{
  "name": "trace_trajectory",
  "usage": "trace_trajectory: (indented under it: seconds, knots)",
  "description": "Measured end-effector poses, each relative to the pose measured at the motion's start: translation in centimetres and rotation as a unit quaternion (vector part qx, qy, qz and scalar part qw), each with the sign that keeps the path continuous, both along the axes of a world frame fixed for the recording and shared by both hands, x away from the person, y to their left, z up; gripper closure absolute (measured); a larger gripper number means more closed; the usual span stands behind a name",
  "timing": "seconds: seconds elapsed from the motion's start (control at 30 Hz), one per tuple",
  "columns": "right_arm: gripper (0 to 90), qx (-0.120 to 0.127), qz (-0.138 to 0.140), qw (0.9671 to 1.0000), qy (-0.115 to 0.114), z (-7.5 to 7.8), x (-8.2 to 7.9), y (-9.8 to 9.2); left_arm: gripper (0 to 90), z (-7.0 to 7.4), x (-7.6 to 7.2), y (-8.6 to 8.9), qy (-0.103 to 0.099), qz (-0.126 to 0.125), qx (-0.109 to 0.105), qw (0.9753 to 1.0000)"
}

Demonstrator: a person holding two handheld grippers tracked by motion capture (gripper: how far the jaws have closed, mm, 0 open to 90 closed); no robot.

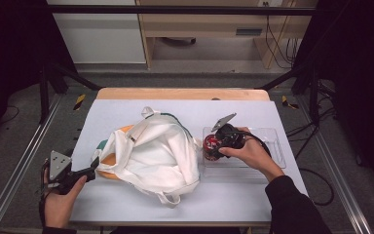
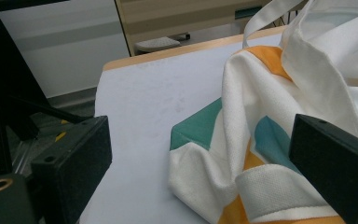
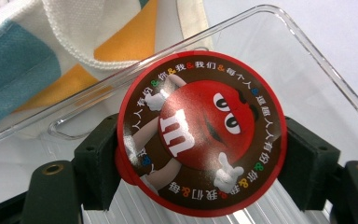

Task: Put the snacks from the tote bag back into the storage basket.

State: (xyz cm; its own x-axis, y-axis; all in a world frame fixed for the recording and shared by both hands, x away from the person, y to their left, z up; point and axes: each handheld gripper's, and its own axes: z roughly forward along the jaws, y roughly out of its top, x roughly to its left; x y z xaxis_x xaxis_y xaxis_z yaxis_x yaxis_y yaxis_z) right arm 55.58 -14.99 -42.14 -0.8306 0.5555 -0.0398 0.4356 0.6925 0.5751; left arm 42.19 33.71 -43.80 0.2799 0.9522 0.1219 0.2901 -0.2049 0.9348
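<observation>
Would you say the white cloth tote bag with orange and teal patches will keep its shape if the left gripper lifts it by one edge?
Probably not. The white cloth tote bag lies crumpled in soft folds, so it should sag and drape. Its woven fabric looks grippy rather than slippery, and the open left gripper may pinch just one layer.

The high view looks forward and down from above the person's side, taking in the whole desk (image 1: 185,109) from well back. The left gripper view sits low at the desk's left edge, close to the bag (image 2: 279,140), facing across the desk. The right gripper view looks steeply down, very near, onto a red tin (image 3: 200,133) over a clear tray (image 3: 317,60). All three views share the bag.
</observation>
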Motion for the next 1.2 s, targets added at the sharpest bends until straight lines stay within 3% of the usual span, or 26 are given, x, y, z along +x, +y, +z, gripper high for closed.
trace_trajectory:
  seconds: [0.67, 0.8, 1.0, 1.2]
  knots:
    - [25.4, -0.008, -0.002, 1.0, -0.001, 0.0, -0.2, 0.1, 5.8, -0.1, 0.0, -0.1, 0.002, -0.002, 0.001, 1.0]
    - [19.6, -0.01, 0.003, 0.9999, 0.002, 0.0, -0.3, 0.3, 5.8, -0.1, 0.0, -0.1, 0.002, -0.002, 0.001, 1.0]
    - [14.6, -0.013, 0.004, 0.9998, -0.011, 0.5, -0.7, 0.2, 5.8, -0.1, 0.1, -0.1, 0.002, -0.003, 0.0, 1.0]
    - [13.2, 0.004, -0.006, 0.9997, -0.023, 1.6, -1.2, -0.5, 5.8, -0.1, 0.1, -0.1, 0.003, -0.002, -0.002, 1.0]
